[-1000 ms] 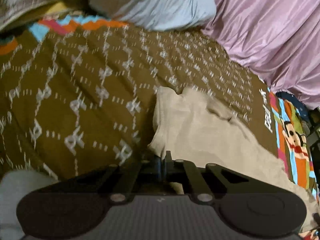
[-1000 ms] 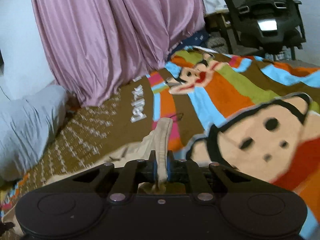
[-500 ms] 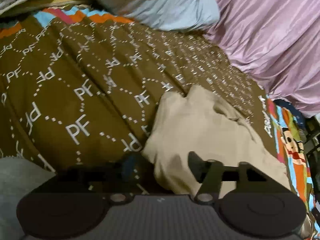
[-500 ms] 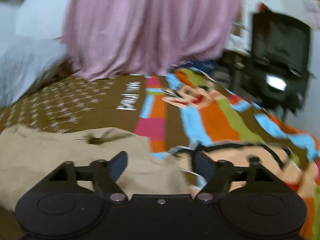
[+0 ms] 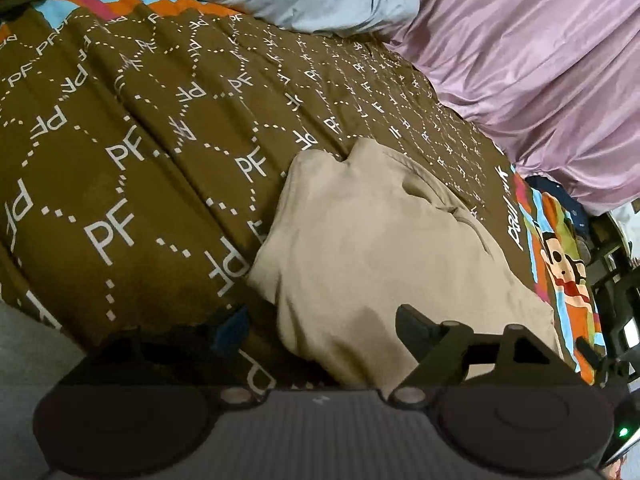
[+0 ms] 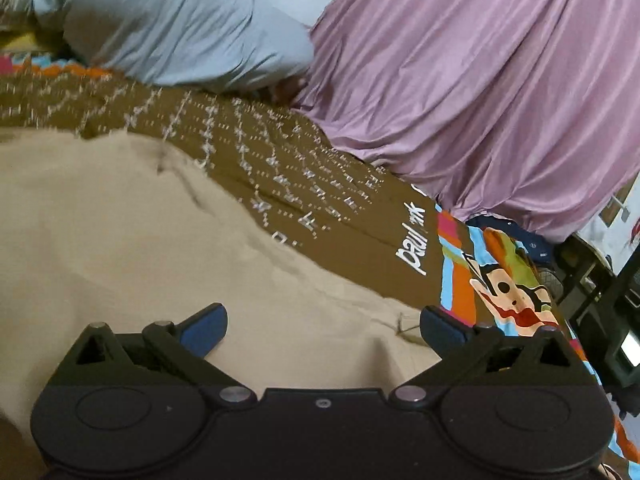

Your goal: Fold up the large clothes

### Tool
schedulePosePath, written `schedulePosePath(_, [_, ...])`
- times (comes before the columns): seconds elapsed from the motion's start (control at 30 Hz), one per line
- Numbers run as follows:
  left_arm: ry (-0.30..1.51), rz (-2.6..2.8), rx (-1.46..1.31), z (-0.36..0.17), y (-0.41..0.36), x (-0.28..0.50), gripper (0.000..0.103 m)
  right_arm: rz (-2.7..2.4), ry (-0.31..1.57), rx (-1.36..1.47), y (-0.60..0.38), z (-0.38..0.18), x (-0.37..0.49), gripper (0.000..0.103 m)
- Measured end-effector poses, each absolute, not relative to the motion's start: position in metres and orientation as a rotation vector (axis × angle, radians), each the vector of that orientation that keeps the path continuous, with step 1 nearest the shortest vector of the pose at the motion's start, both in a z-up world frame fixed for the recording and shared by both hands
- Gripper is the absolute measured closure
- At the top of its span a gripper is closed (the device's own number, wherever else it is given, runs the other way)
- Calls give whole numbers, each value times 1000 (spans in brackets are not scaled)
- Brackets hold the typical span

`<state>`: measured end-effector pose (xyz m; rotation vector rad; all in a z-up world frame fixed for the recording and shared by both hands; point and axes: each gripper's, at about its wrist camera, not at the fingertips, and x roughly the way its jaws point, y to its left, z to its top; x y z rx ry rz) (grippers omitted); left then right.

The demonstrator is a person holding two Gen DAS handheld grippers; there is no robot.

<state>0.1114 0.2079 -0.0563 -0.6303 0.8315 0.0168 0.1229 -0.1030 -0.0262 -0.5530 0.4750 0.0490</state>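
A beige garment (image 5: 372, 248) lies folded on the bed, spreading out ahead of and beneath both sets of fingers. The left gripper (image 5: 320, 328) and right gripper (image 6: 322, 326) each have their fingers spread wide, holding nothing. Beyond the fingertips sit a grey pillow (image 6: 168, 24) and a pink curtain (image 6: 480, 80). The brown bedspread (image 5: 120, 140) repeats "PF"; "paul" is legible to the right.
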Motion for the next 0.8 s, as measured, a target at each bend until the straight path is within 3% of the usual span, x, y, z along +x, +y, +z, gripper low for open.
schedulePosePath(0.27, [830, 24, -578, -56, 201, 112, 25, 49, 514, -510, -106, -49, 116, 3])
schedulePosePath(0.33, [825, 34, -566, -56, 200, 112, 36, 48, 504, -505, -107, -51, 113, 3])
schedulePosePath(0.4, [815, 61, -540, -53, 197, 114, 60, 45, 491, -499, -108, -51, 110, 3])
schedulePosePath(0.47, [814, 79, -502, -47, 192, 117, 63, 41, 475, -499, -110, -52, 108, 2])
schedulePosePath(0.53, [831, 106, -460, -42, 186, 121, 78, 39, 466, -498, -110, -52, 107, 2])
schedulePosePath(0.57, [833, 119, -442, -38, 184, 123, 91, 41, 468, -493, -111, -51, 107, 2])
schedulePosePath(0.8, [752, 95, -300, 11, 155, 122, 100, 50, 481, -454, -115, -47, 110, 2])
